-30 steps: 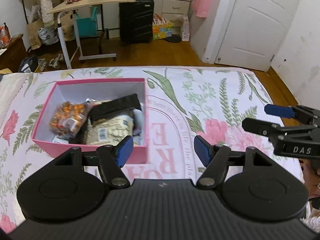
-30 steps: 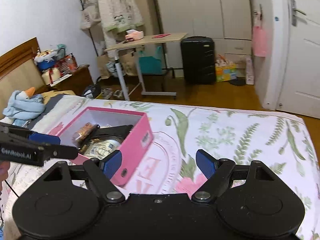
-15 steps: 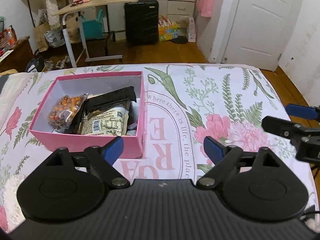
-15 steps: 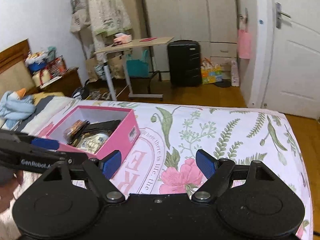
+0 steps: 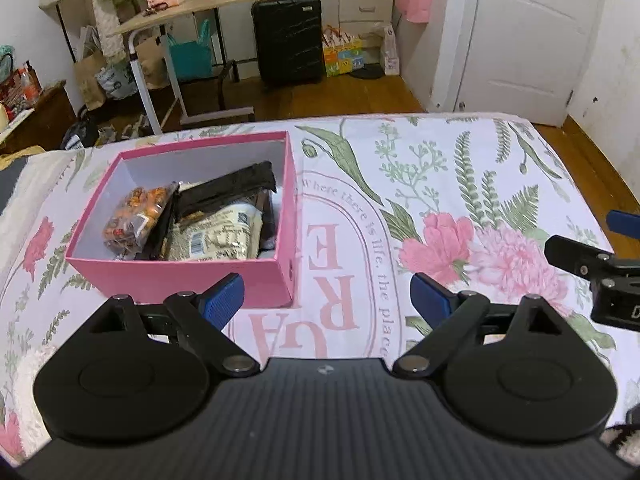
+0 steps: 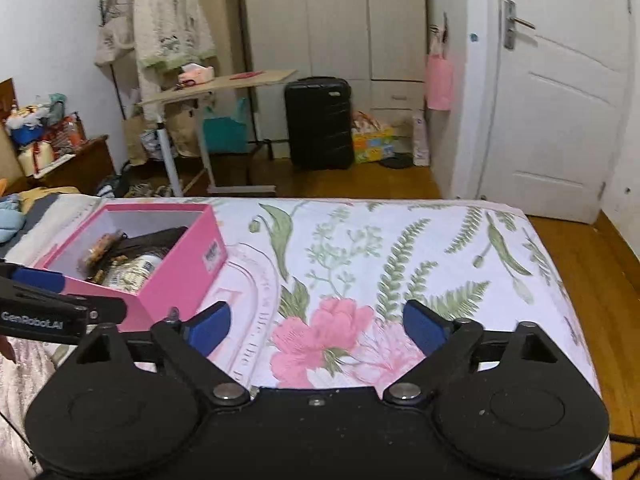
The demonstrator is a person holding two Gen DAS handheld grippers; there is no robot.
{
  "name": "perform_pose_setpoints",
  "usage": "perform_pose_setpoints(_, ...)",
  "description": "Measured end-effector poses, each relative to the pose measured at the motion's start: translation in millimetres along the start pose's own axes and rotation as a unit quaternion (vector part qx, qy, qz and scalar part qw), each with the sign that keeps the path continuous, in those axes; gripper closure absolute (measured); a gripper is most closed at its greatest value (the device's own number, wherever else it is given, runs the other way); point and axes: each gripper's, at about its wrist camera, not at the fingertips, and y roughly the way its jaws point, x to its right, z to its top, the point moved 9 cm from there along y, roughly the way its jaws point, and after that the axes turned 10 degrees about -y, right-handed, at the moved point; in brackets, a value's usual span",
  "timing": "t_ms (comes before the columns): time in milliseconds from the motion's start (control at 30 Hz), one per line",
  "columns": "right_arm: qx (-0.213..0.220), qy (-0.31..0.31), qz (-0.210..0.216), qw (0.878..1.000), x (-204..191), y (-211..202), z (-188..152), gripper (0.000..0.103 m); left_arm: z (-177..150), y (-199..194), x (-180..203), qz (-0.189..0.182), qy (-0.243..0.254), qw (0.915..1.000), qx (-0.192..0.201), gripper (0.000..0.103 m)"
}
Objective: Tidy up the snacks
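Snacks (image 5: 192, 220) inside the pink box (image 5: 180, 276) on the bed (image 5: 460, 184), left gripper (image 5: 326, 296) and right gripper (image 6: 316, 326) just beside the box, jaws wide apart after just opening, empty.

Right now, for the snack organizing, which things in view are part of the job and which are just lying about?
Part of the job:
- pink box
- orange snack bag in it
- black packet in it
- cream packet in it
- left hand-held gripper, open, empty
- right hand-held gripper, open, empty

Lying about:
- black suitcase
- rolling desk
- teal bag
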Motion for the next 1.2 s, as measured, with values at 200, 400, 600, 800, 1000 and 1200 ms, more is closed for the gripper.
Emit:
perform_pose_setpoints(200, -0.021, -0.008, -0.029, 0.999, 4.8, -6.6, -5.3, 0.002, -5.1, -6.1, 5.8, 0.006, 0.004, 1.0, 0.002, 0.012)
perform_pose_setpoints(400, -0.021, -0.005, -0.026, 0.999, 8.1, -9.4, -6.6, 0.002, -7.9, -9.9, 8.4, 0.004, 0.002, 1.0, 0.005, 0.012)
perform_pose_setpoints(600, -0.017, -0.004, -0.022, 1.0, 7.7, -7.5, -7.6, 0.002, -10.6, -6.4, 12.7, 0.004, 0.003, 1.0, 0.003, 0.012)
perform_pose_setpoints(800, -0.02, 0.005, -0.018, 1.0, 8.9, -3.7, -13.2, 0.002, -14.3, -1.2, 15.2, 0.009, 0.005, 0.9999, 0.003, 0.012)
perform_pose_setpoints(1000, -0.014, 0.001, -0.025, 1.0, 9.5, -6.2, -14.3, 0.002, -19.5, 4.3, 16.6, 0.013, 0.003, 0.9999, 0.002, 0.012)
perform_pose_setpoints(1200, -0.017, 0.001, -0.03, 0.999, 9.9, -6.2, -17.6, 0.002, -20.2, 3.8, 17.8, 0.015, 0.007, 0.9998, 0.008, 0.012)
